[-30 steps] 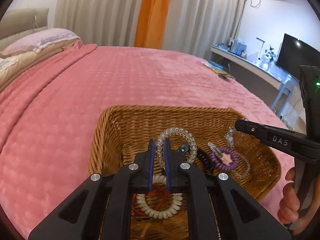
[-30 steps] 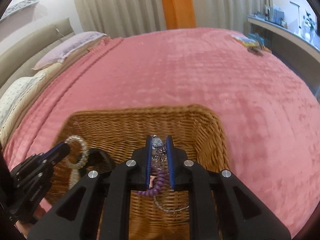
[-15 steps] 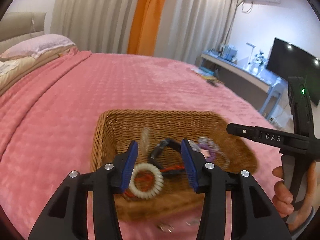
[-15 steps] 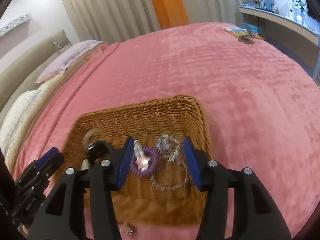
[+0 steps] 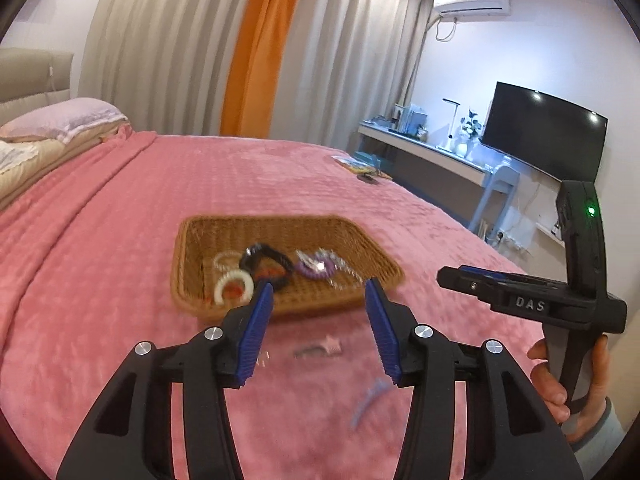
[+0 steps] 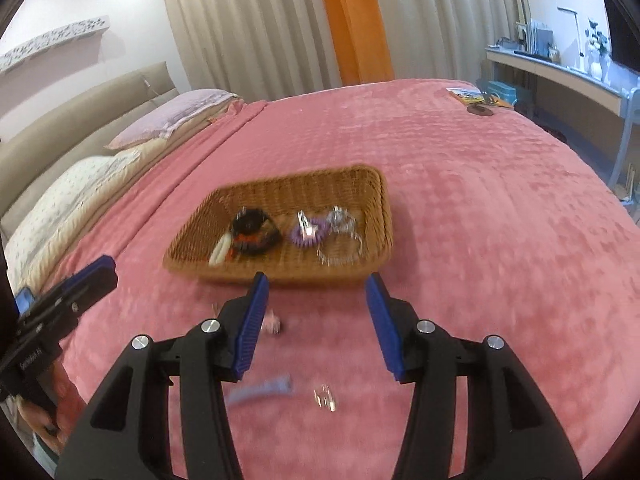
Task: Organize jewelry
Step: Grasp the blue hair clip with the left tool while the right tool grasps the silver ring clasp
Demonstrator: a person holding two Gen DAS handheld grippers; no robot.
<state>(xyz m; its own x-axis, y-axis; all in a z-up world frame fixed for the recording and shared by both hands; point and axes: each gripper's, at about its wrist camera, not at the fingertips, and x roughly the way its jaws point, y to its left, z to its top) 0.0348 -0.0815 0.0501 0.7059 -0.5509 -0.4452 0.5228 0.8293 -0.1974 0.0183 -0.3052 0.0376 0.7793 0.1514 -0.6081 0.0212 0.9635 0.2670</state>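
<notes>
A: Grippers now? 
B: Left gripper (image 5: 319, 312) and right gripper (image 6: 317, 304) have just opened, empty, pulled back from the brown wicker basket (image 6: 380, 216).

A: Jewelry? 
B: 2 dropped pieces join the purple coil bracelet (image 6: 306, 234) there; small clips (image 6: 326, 394) remain on the pink bedspread (image 6: 480, 240).

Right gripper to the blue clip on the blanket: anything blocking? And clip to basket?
Nothing visible blocks either path. The right gripper hangs open and empty above the blue clip, with bare pink blanket around it. Between the clip and the wicker basket lies only a small pink piece, low and off to the side.
</notes>
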